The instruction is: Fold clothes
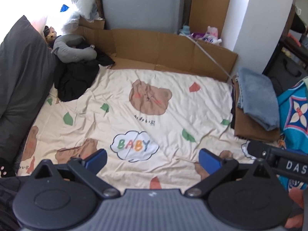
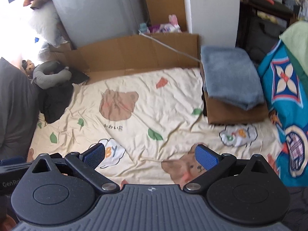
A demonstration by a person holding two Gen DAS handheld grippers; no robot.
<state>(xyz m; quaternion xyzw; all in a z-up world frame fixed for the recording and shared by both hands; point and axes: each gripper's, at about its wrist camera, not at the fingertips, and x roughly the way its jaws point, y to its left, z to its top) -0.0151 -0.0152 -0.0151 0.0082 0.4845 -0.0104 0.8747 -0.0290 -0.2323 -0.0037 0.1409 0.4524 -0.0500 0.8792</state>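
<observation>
Hovering side by side above the cream bear-print sheet (image 1: pixel 173 96), the left gripper (image 1: pixel 153 158) and right gripper (image 2: pixel 150 154) both have fingers spread apart and empty, while the folded blue garment (image 2: pixel 231 77) tops a brown one (image 2: pixel 236 113) at the bed's right edge, long axis running away from the cameras.

Teal patterned cloth (image 2: pixel 284 88) edge-cropped

daylight from upper left, blown-out glare | fisheye bending at edges | right-wrist view's right side motion-blurred
</observation>
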